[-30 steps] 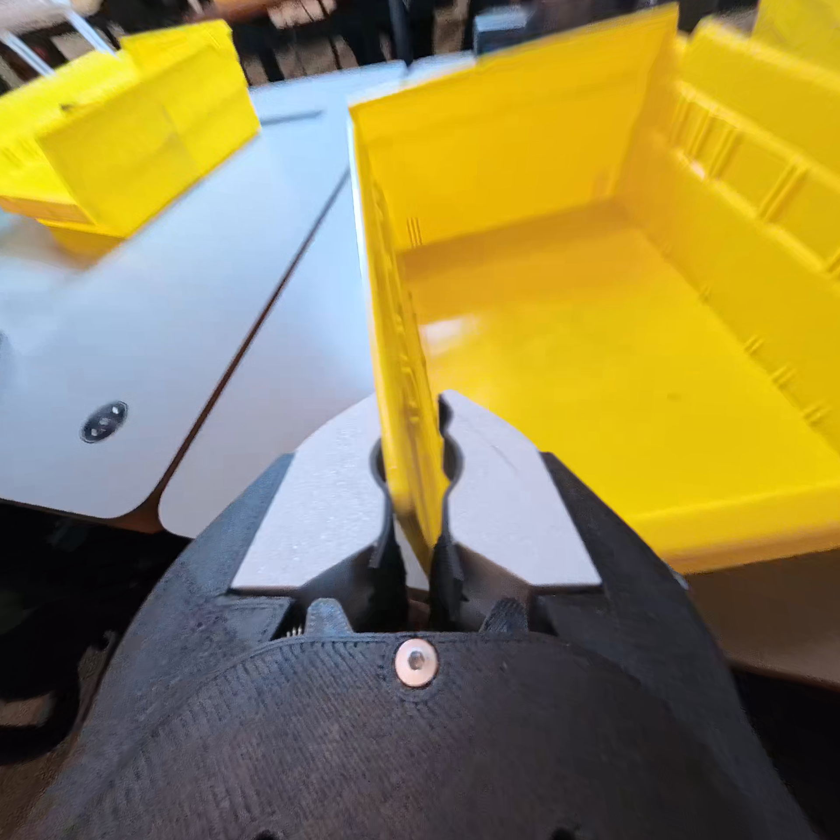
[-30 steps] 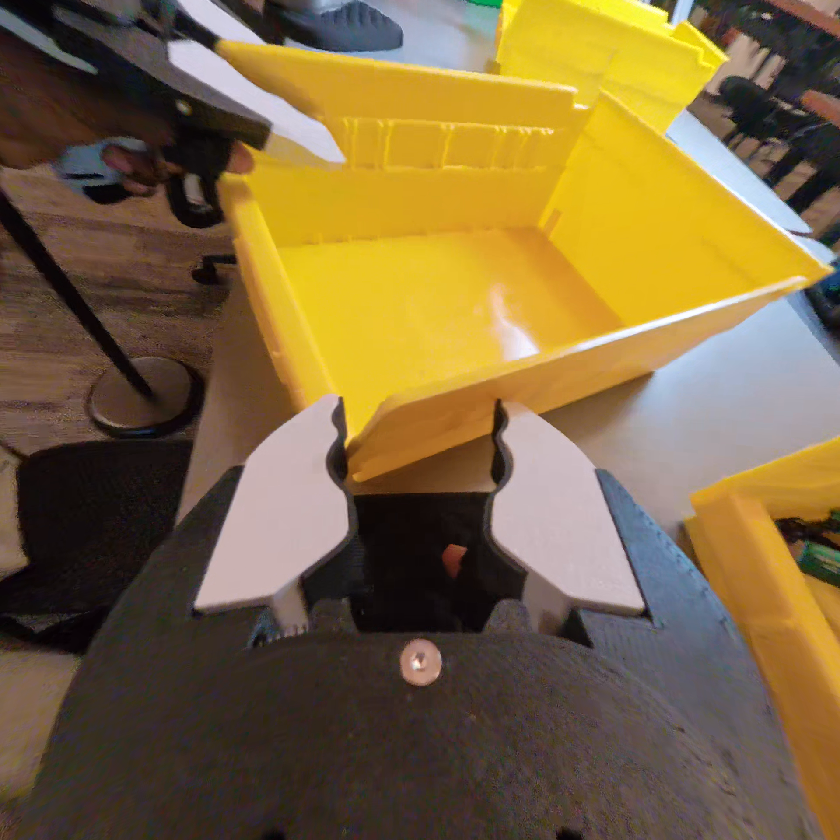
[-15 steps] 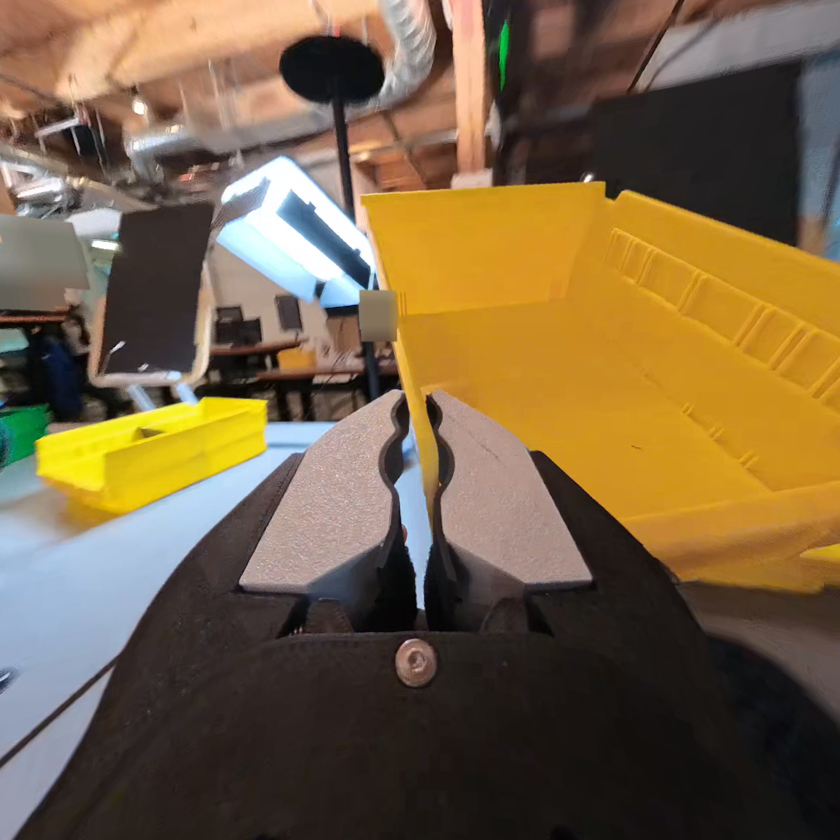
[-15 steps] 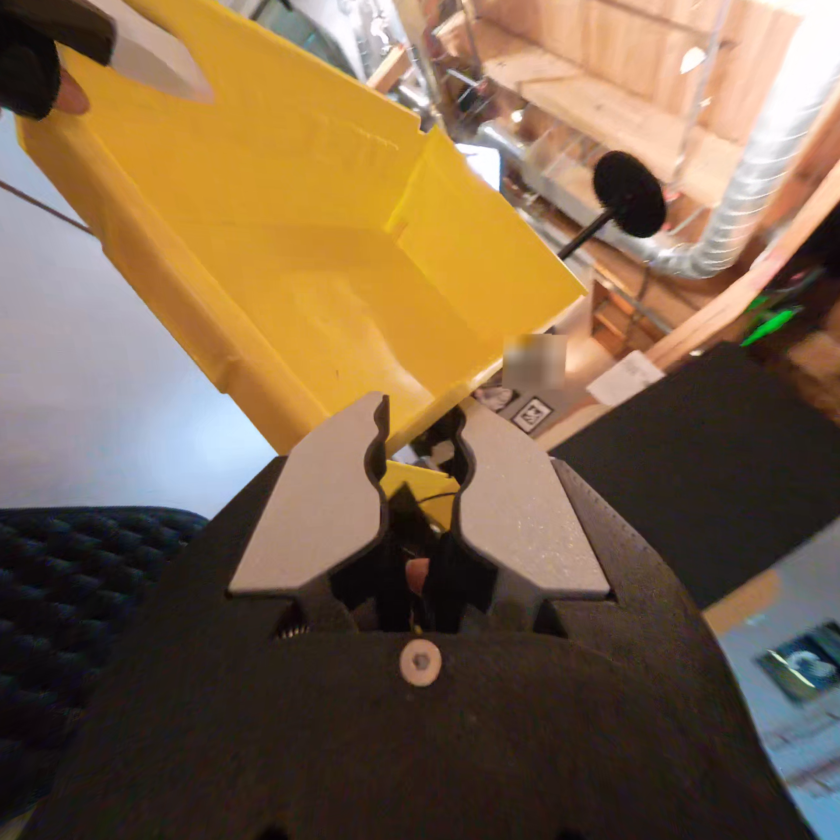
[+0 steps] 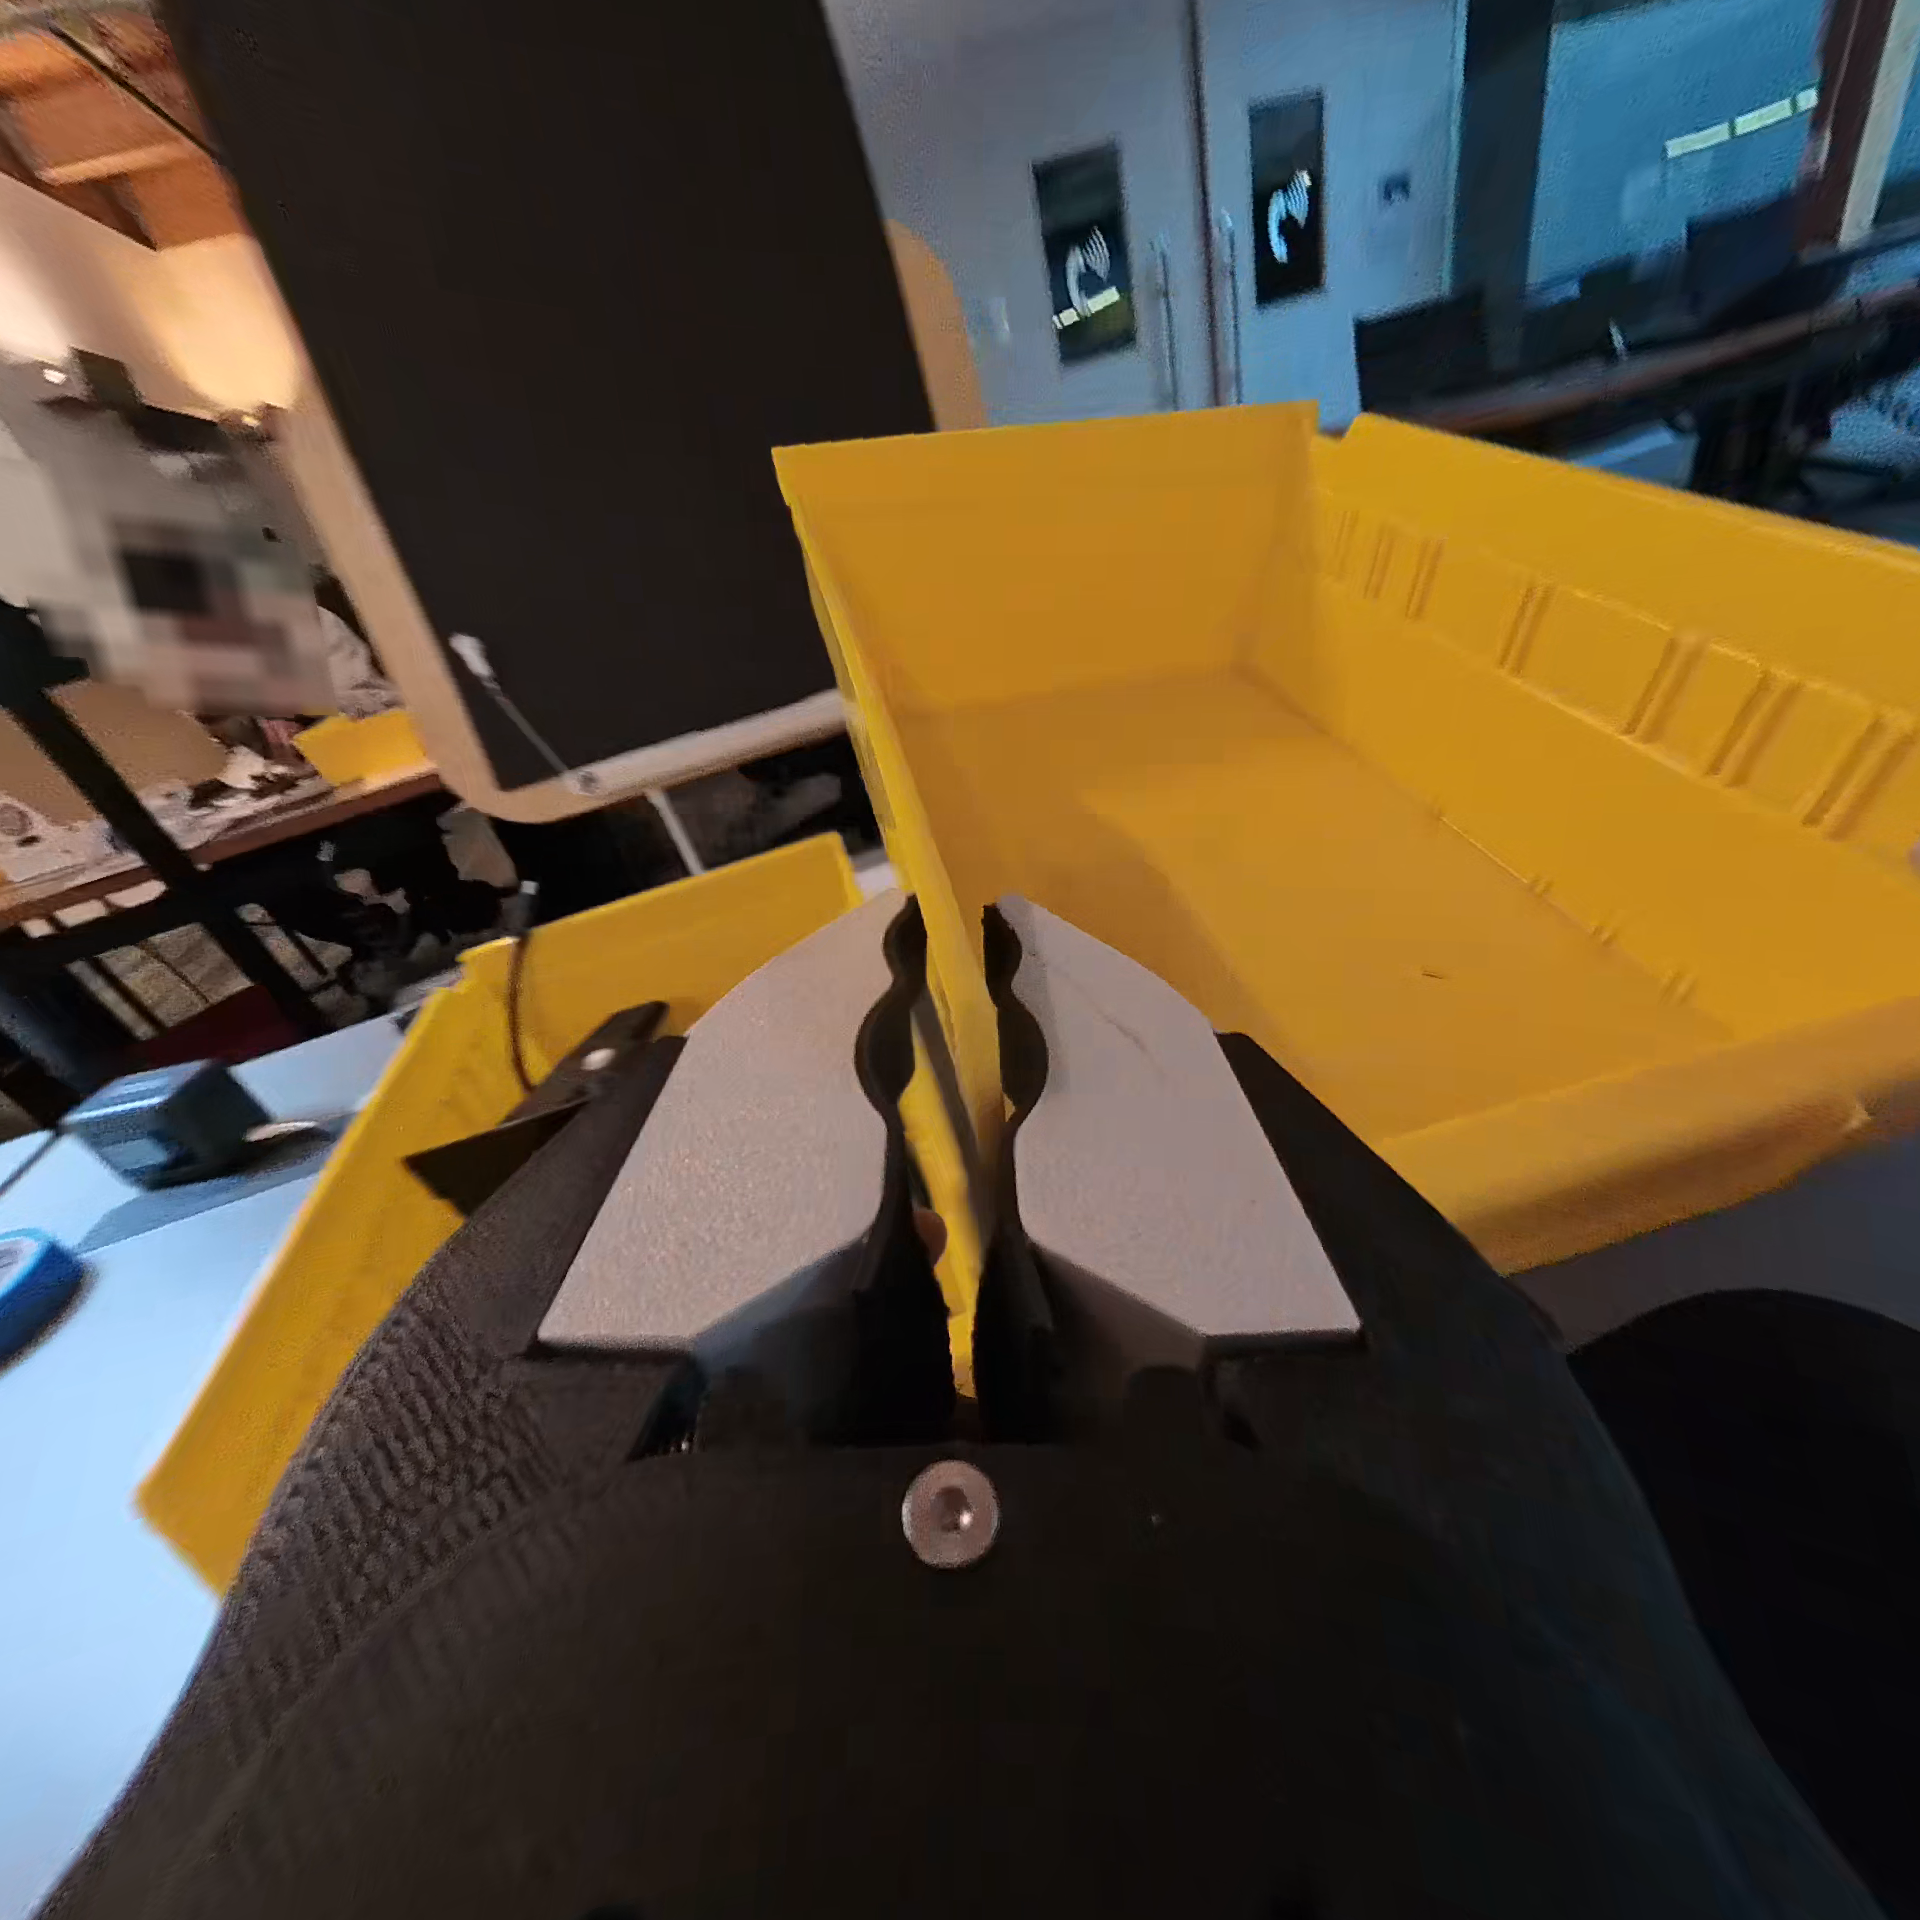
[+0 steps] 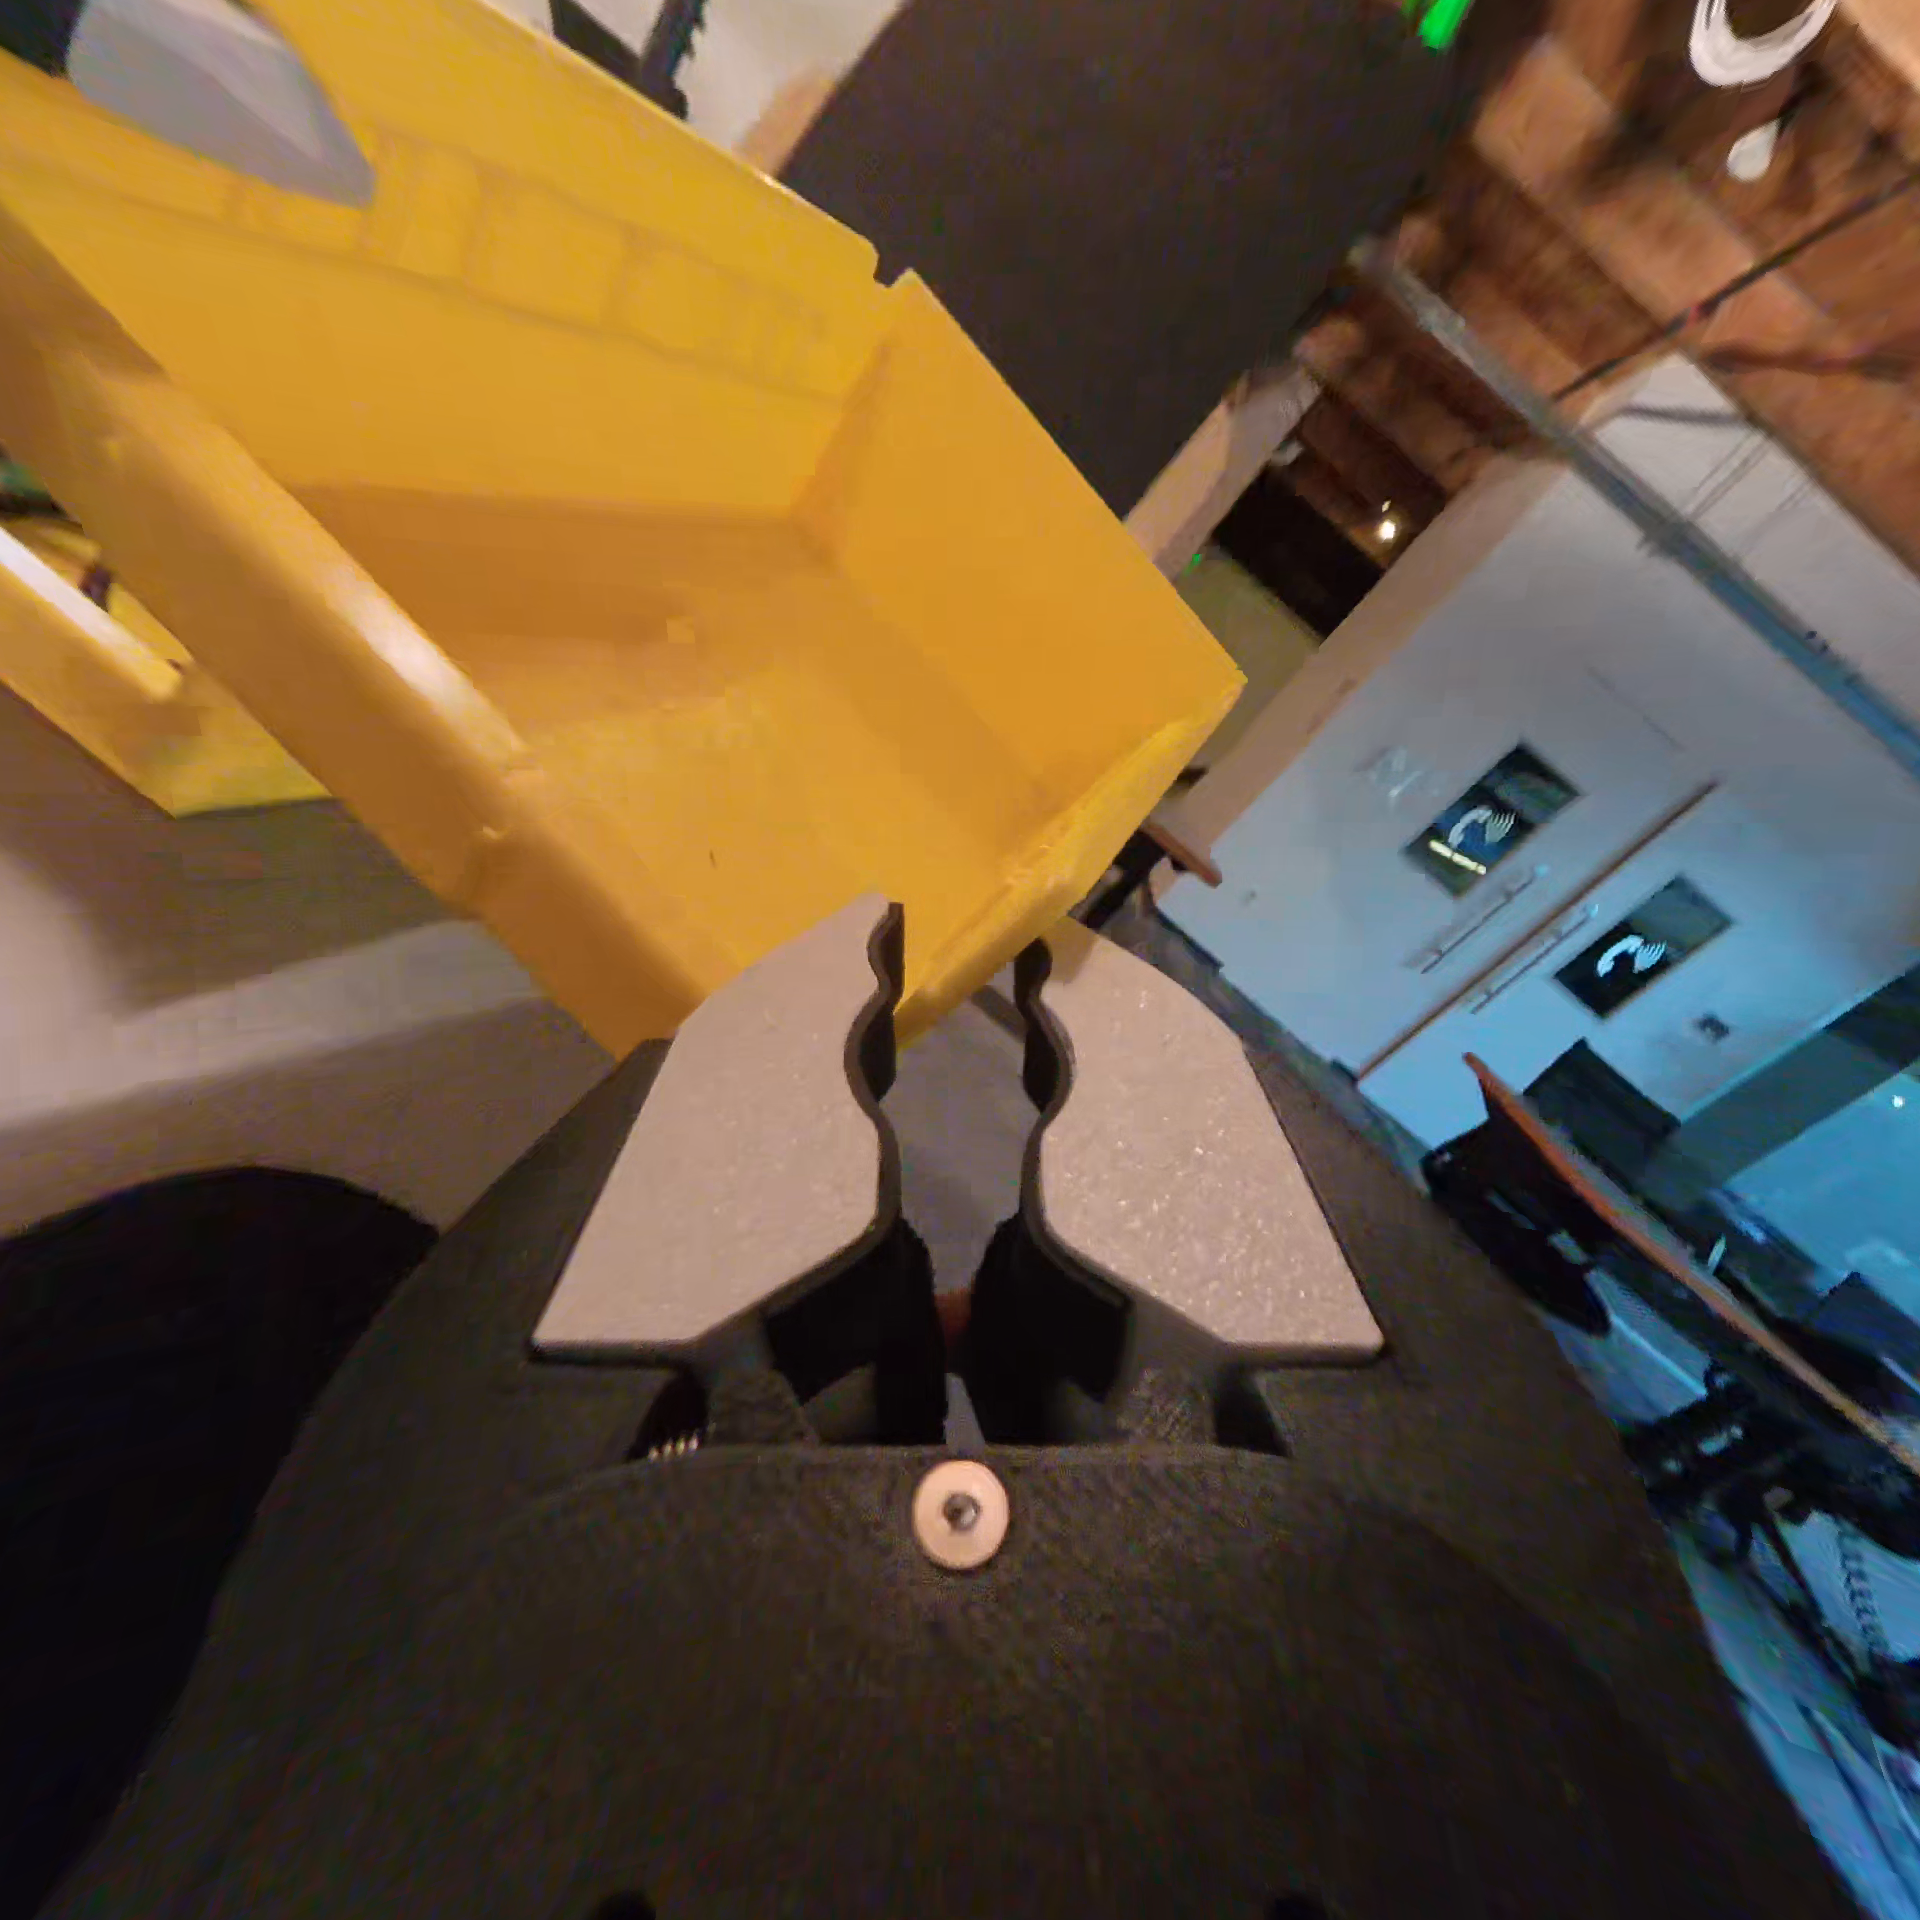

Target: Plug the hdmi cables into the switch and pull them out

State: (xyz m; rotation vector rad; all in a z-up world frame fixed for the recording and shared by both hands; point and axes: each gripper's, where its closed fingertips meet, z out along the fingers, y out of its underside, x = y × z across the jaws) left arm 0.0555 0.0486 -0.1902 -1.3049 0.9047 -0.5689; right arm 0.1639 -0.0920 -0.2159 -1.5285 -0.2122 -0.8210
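No HDMI cable plug or switch shows clearly in either view. An empty yellow bin (image 5: 1351, 914) is held up off the table between both grippers. My left gripper (image 5: 951, 925) is shut on the bin's thin side wall, which runs between its grey fingers. My right gripper (image 6: 961, 935) is closed on the bin's (image 6: 675, 623) rim at a corner, with the lip between its fingertips. The left gripper's grey finger (image 6: 218, 114) shows on the bin's far wall in the right wrist view.
A second yellow bin (image 5: 436, 1122) sits below on the white table (image 5: 62, 1558), with a thin black cable (image 5: 514, 997) hanging over its wall. A dark box (image 5: 177, 1122) and a blue tape roll (image 5: 31, 1278) lie at the left. A large dark panel (image 5: 571, 364) stands behind. Spacing between my two grippers at the tips: around 20 centimetres.
The empty bin has been lifted off the table and swung round. The right gripper has closed onto its rim. The left gripper has kept its hold on the wall.
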